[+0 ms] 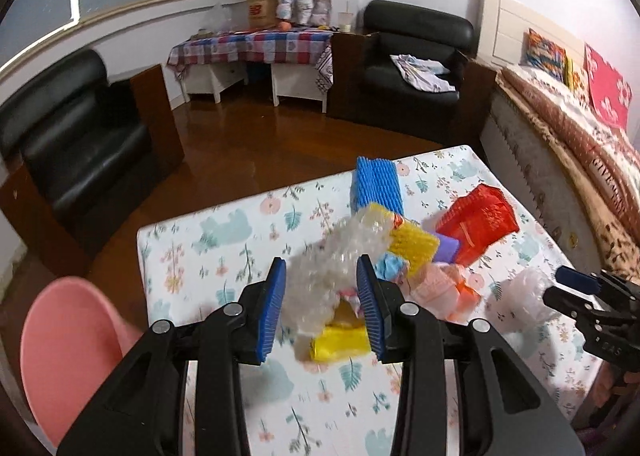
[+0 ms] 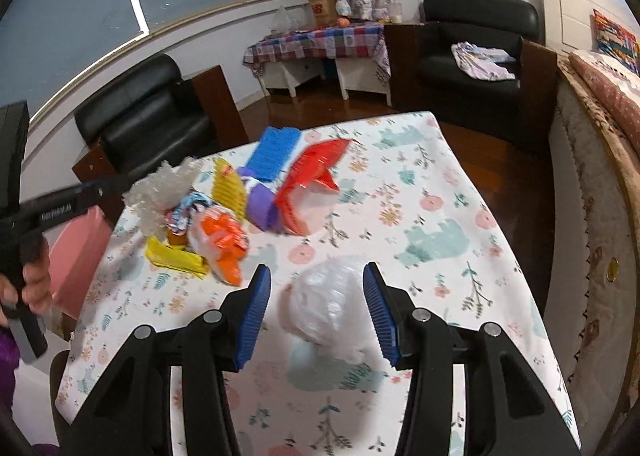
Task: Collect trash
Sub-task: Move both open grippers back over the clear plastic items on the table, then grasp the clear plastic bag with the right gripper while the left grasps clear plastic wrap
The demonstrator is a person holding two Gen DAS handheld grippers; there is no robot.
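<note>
My left gripper [image 1: 320, 268] is shut on a crumpled clear bubble wrap [image 1: 340, 256], which fills the gap between its blue pads. In the right wrist view the same wrap [image 2: 164, 188] hangs at the left gripper's tip [image 2: 120, 186], above the table's left edge. My right gripper [image 2: 317, 272] stands open around a crumpled white plastic bag [image 2: 328, 304] that lies on the floral tablecloth [image 2: 440, 216], with a gap at each pad. A heap of trash lies between them: a blue foam net [image 1: 376, 188], a yellow foam net [image 1: 412, 244], a red bag [image 1: 480, 220], a yellow wrapper [image 1: 340, 344] and an orange wrapper [image 2: 224, 244].
A pink plastic tub or seat [image 1: 68, 344] stands by the table's left side. Beyond the table, on the wooden floor, stand two black armchairs [image 1: 72, 148] [image 1: 412, 60]. A bed [image 1: 580, 144] runs along the right. A hand [image 2: 36, 280] holds the left gripper's handle.
</note>
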